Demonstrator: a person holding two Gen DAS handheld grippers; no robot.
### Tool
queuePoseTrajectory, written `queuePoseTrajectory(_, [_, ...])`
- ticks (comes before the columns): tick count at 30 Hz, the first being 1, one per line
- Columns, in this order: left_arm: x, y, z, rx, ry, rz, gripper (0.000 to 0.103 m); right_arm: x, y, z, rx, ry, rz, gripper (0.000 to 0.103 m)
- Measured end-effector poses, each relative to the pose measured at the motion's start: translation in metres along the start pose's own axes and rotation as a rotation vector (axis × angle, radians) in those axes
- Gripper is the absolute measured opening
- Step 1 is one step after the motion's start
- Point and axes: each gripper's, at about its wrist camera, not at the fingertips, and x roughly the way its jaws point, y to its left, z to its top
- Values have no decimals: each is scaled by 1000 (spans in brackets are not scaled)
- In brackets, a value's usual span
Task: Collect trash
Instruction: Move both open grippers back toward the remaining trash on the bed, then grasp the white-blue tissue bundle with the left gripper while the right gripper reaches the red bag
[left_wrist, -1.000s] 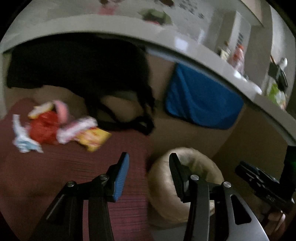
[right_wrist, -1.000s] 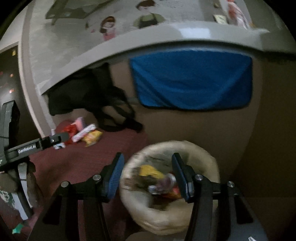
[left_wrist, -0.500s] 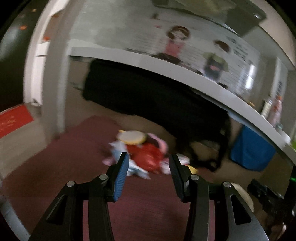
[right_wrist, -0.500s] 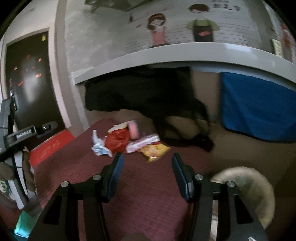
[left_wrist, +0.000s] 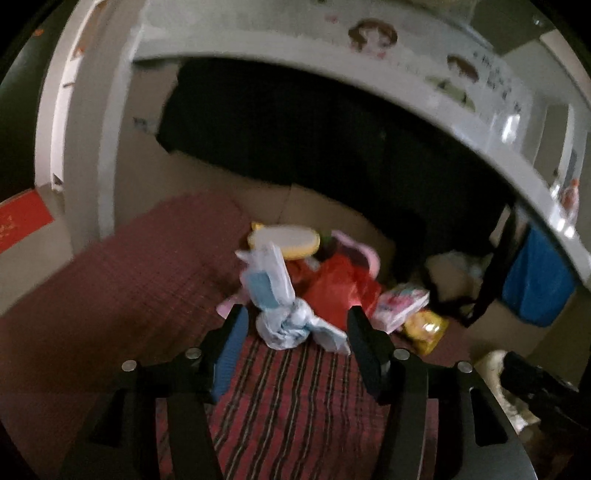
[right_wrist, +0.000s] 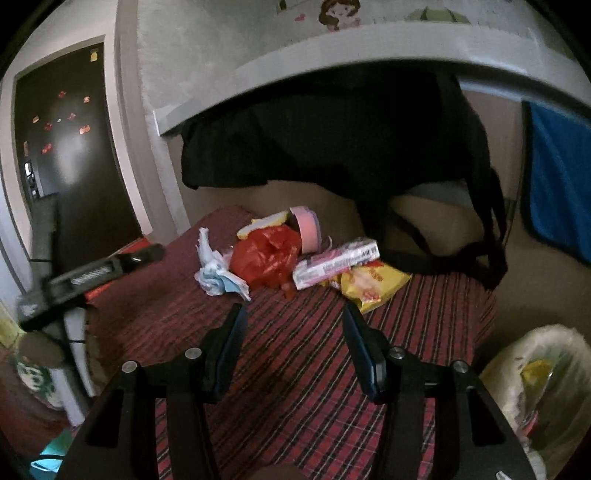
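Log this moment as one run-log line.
phase: reaching trash | left gripper: opening, white-blue wrapper between jaws, ungripped | right gripper: open, empty | bin: partly filled

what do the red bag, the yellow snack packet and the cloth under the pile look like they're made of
Red bag: thin glossy plastic film, by its sharp crumples and highlights.
Yellow snack packet: shiny printed foil or plastic wrapper, going by the glare on its creases.
Cloth: matte woven fabric in a red plaid with dark stripes; the fibre cannot be told.
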Motion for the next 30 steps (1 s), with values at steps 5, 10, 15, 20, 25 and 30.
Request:
queuePoseTrajectory(5, [50, 0, 0, -10, 75, 59, 57, 17, -17, -11, 75, 26, 10, 51])
queuePoseTrajectory(10, [78, 8, 2, -60, 145, 77, 57, 33, -25, -24, 95, 68, 14, 51])
queuePoseTrajectory(15, [82, 16, 6, -125, 188, 61, 48, 41, -17, -20, 79, 71, 32, 51])
queuePoseTrajectory(20, [44, 23, 5, -110, 170, 30, 45, 56, 5, 1, 3, 41, 51, 51])
queuePoseTrajectory(25, [-12, 37, -7, -96, 129, 32, 45, 94, 36, 34, -43, 20, 65, 51])
queuePoseTrajectory(30, [-54, 64, -23, -140, 88, 24, 45, 147, 57, 63, -80, 20, 20, 51])
